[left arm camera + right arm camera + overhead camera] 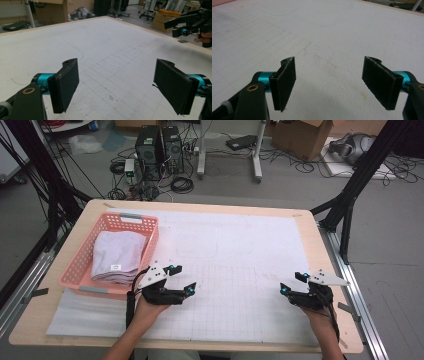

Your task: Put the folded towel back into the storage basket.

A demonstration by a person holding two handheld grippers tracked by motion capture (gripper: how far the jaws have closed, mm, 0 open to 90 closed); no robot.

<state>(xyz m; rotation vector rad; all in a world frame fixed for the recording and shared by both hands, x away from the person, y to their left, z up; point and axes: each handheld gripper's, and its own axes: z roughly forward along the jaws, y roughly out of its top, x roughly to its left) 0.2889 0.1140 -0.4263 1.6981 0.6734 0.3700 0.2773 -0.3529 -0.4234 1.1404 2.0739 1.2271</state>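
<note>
A pink plastic basket (80, 265) stands at the table's left, with folded grey-lilac towels (119, 255) stacked inside. My left gripper (182, 279) hovers just right of the basket's near corner, jaws wide apart and empty; its own view shows bare mat between the pads (66, 85). My right gripper (292, 283) sits low near the table's right edge, also open with nothing between its pads (287, 82). The right gripper (178, 27) also appears far off in the left gripper view, held by a hand.
A white gridded mat (230, 270) covers most of the wooden table (320, 250). Black frame posts (350, 195) stand at the table's right and left. Computers, cables and cardboard boxes (305, 137) lie on the floor beyond.
</note>
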